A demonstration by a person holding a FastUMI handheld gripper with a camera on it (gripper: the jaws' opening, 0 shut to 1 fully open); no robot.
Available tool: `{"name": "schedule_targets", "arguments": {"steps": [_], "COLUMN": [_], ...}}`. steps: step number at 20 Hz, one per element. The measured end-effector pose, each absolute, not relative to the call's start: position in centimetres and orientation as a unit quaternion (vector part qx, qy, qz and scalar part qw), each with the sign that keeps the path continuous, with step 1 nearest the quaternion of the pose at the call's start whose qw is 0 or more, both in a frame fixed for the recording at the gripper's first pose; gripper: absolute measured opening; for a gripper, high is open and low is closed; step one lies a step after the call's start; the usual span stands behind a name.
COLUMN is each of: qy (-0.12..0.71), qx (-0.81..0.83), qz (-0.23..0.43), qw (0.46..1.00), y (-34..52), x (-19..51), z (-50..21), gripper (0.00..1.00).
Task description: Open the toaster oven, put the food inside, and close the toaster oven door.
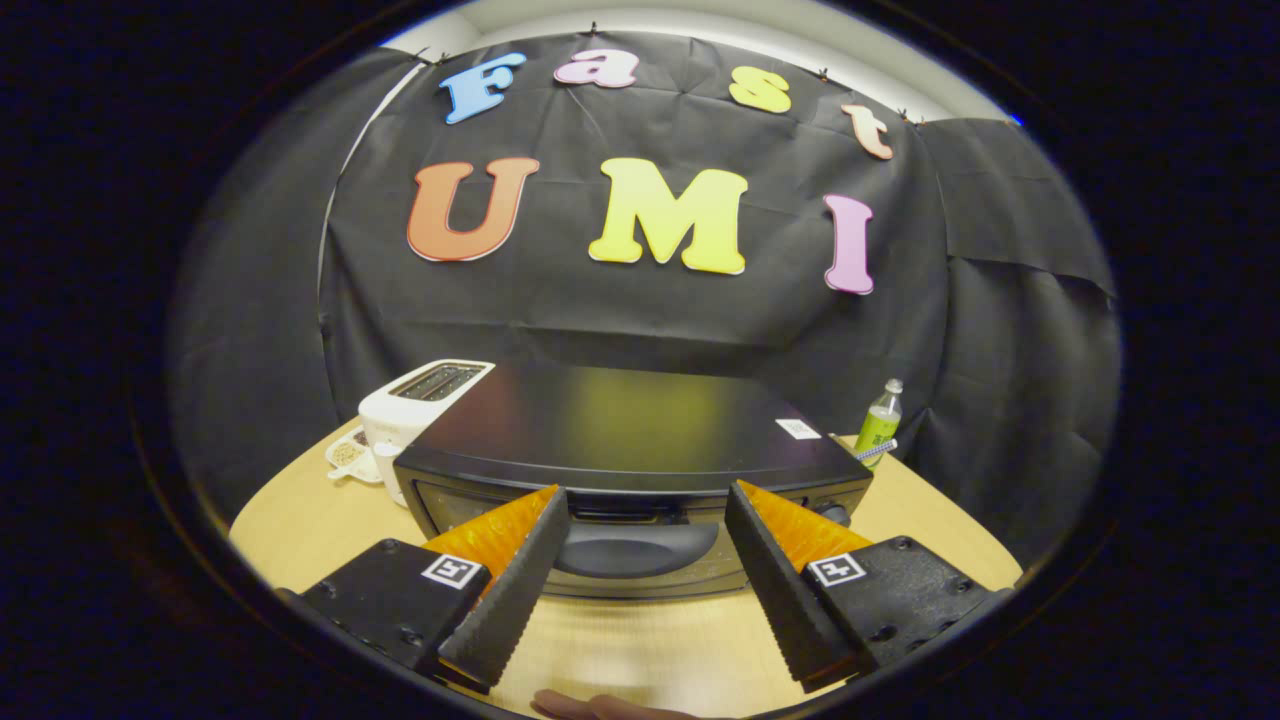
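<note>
A black toaster oven (630, 430) stands on the round wooden table (300, 520), its door shut and its curved dark handle (636, 548) facing me. My gripper (645, 500) is open, its orange-and-black fingers (520, 560) spread wide to either side of that handle, tips close to the top edge of the door. Nothing is between the fingers. A knob (832, 514) shows at the oven's right front, just past the right finger.
A white slot toaster (420, 405) stands left of the oven, with a small white dish (348, 455) and cup beside it. A green bottle (879, 422) stands behind the oven's right corner. Part of a hand (590, 706) shows at the table's near edge.
</note>
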State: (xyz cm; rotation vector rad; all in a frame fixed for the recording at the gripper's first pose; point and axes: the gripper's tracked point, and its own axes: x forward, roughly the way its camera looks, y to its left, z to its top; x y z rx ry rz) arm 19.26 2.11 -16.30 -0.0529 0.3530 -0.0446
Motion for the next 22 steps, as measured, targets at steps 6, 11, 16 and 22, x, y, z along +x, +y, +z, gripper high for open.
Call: {"name": "schedule_targets", "arguments": {"steps": [6,11,16,22], "qy": [0.165,0.151,0.181,0.2], "qx": [0.011,-0.016,0.004,-0.02], "qz": [-0.003,0.009,0.037,0.037], "qw": [0.986,0.988,0.983,0.979], "y": [2.2,2.2,1.7,1.3], "x": [18.9,16.2,13.2,10.0], "z": [-16.6,-17.1,-19.7,-22.6], "gripper": [1.0,1.0,1.0,1.0]}}
